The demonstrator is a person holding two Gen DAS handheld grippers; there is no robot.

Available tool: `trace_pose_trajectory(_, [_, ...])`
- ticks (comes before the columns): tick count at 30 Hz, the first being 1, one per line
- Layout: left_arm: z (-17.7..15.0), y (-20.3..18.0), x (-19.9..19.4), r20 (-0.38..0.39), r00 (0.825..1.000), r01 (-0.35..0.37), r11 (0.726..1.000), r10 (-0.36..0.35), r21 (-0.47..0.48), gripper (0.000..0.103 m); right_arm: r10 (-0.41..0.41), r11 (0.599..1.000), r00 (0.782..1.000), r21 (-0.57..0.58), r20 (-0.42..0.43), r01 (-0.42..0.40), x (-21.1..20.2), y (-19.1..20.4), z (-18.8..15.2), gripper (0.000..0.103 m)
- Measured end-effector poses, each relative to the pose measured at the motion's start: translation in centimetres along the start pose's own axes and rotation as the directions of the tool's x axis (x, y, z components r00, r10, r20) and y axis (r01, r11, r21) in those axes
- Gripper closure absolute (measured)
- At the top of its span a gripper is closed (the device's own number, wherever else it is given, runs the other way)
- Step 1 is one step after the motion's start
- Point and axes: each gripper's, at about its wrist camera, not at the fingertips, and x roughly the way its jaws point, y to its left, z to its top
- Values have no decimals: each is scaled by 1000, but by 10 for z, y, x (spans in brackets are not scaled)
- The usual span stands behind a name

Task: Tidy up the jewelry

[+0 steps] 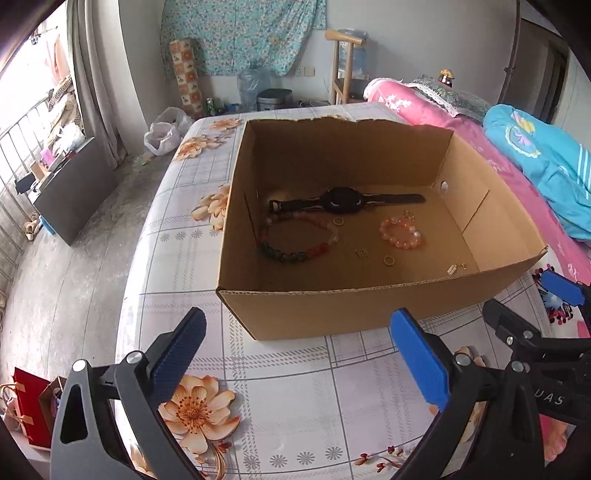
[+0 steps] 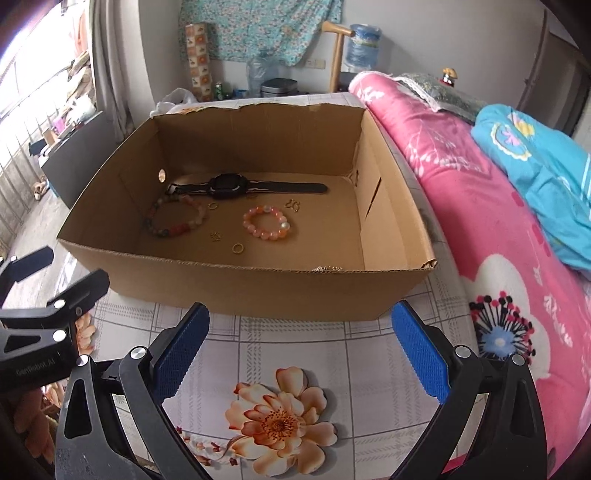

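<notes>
A lived-in home bedroom is shown: a pink quilt [image 2: 480, 192] is heaped beside a floral bedsheet [image 2: 332, 369], a flowered cloth [image 1: 240, 33] is hung on the wall, a water jug [image 2: 364, 46] is parked behind.

"GenRobot.AI" marks the left gripper [image 2: 55, 273]; right gripper [image 1: 524, 295] perhaps "UAS".

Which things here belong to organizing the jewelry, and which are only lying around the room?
For the job:
- cardboard box
- black watch
- multicolour bead bracelet
- pink bead bracelet
- gold ring
- left gripper, open
- right gripper, open

Lying about:
- pink quilt
- blue quilt
- red gift bag
- water bottle
</notes>
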Motion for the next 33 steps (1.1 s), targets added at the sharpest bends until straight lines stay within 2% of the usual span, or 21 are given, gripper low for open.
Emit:
trace_pose_trajectory(6, [4,-3,4,-38,999,-2,1000,1,-19,5,9,1000,1000,27,-15,-8,5,-5,7,8])
trace_pose_trajectory(33, [8,-4,7,-67,998,-19,999,17,-37,5,29,998,999,64,-23,-28,4,-9,8,8])
